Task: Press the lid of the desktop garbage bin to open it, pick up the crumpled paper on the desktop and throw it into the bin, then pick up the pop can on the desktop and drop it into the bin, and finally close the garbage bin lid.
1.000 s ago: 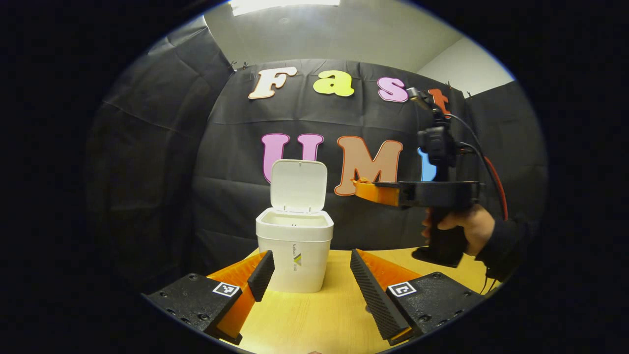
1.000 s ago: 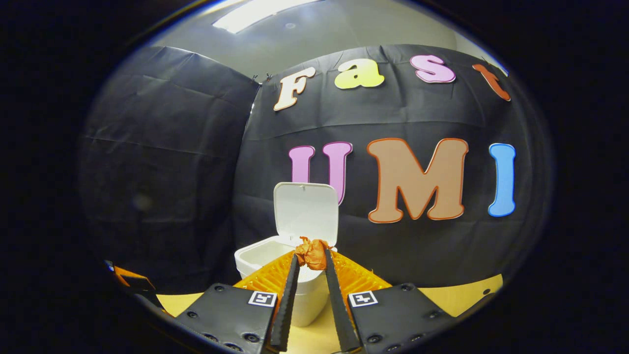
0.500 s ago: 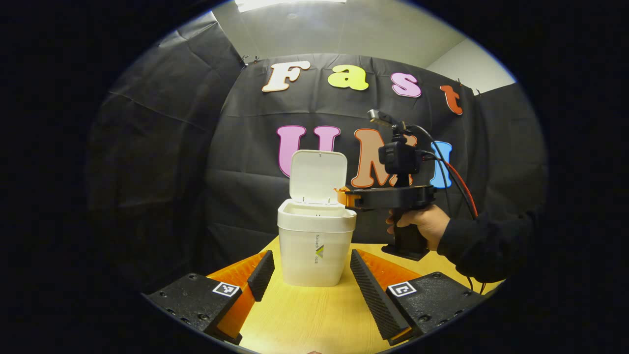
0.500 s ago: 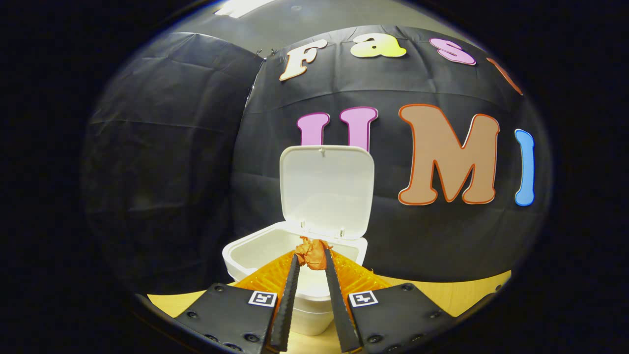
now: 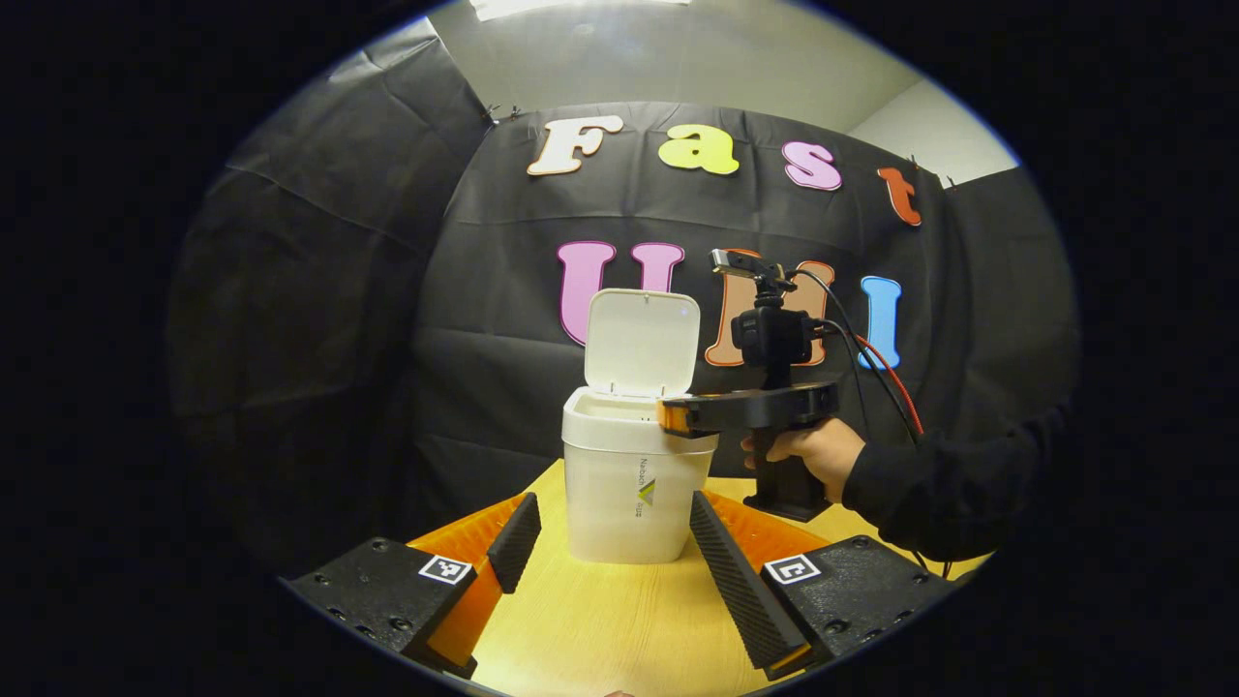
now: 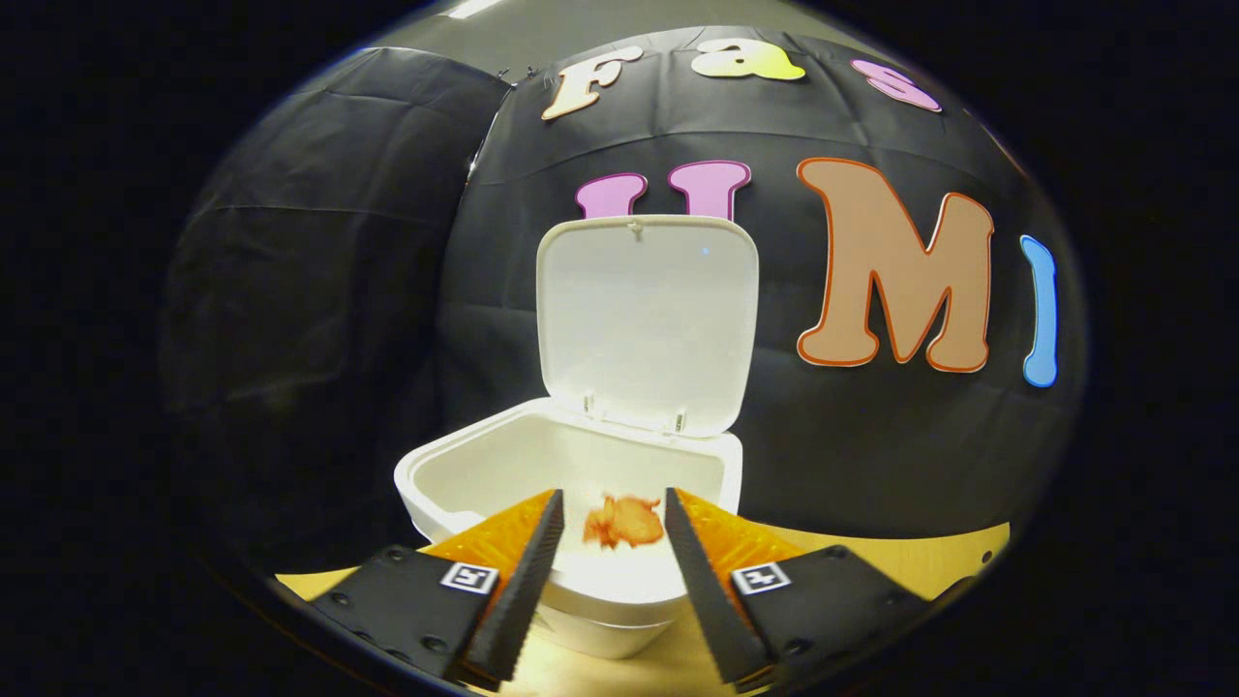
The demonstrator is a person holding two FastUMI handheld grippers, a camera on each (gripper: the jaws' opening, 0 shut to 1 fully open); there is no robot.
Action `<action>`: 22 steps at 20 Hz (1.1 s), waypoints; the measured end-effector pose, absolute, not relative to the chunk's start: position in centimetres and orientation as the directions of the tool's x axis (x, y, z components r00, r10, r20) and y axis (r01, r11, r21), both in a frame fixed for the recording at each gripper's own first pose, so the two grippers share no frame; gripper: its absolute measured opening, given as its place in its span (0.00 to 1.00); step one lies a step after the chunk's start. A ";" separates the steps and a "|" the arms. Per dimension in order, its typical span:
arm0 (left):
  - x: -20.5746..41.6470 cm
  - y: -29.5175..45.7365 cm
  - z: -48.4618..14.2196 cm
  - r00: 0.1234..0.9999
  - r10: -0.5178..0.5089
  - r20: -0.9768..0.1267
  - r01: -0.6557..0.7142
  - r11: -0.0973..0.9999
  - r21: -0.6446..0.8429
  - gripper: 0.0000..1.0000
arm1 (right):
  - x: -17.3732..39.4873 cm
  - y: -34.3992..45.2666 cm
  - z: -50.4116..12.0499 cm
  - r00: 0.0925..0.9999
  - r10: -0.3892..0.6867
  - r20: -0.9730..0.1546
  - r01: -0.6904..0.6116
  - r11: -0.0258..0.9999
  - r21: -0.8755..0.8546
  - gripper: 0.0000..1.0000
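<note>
In the right gripper view, the right gripper (image 6: 608,508) has its two fingers spread apart, with a crumpled orange ball of paper (image 6: 624,521) blurred in the gap between them and touching neither. Just ahead of the fingertips and below them stands the white plastic desktop garbage bin (image 6: 455,474), its mouth open beneath the paper, and its white rounded-square lid (image 6: 647,319) stands upright on the hinge at the far rim. Below the fingers, a strip of the yellow wooden desktop (image 6: 871,557) shows to either side of the bin.
</note>
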State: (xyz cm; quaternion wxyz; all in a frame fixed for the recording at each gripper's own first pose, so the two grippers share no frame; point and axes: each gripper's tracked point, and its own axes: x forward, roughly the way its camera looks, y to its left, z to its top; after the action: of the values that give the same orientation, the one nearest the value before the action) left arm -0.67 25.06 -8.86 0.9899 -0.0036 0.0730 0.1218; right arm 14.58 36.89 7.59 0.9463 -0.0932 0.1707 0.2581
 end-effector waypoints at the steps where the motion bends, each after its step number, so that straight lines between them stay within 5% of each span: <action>1: -0.6 24.8 -8.8 0.961 0.237 -0.143 -0.238 0.971 0.009 0.93 | 14.4 36.9 7.8 0.804 0.465 -0.371 -0.528 0.845 -0.084 0.86; 2: -0.5 24.5 -8.7 0.963 0.229 -0.140 -0.231 0.973 0.006 0.93 | 14.1 36.6 8.3 0.806 0.467 -0.364 -0.529 0.844 -0.089 0.97; 9: 1.6 20.5 -9.5 0.979 0.154 -0.132 -0.157 0.988 -0.012 0.93 | 10.2 30.0 16.6 0.878 0.454 -0.152 -0.473 0.872 -0.128 0.92; 10: 2.0 19.9 -9.7 0.981 0.141 -0.135 -0.144 0.989 -0.014 0.94 | 9.7 28.5 17.5 0.888 0.441 -0.130 -0.456 0.881 -0.127 1.00; 11: 2.2 19.1 -9.8 0.983 0.128 -0.134 -0.132 0.991 -0.018 0.94 | 9.0 26.9 18.2 0.896 0.428 -0.117 -0.441 0.890 -0.121 0.96; 22: 6.7 9.3 -11.7 0.990 -0.041 -0.136 0.040 0.999 -0.014 0.94 | 2.6 5.4 23.2 0.988 0.149 -0.038 -0.151 0.986 -0.073 0.96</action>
State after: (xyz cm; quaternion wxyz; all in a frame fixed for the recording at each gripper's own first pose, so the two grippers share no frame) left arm 6.73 9.28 -11.67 0.9974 -0.0056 0.0685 -0.0203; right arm 2.64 5.35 23.16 0.9963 -0.0377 0.0161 0.0752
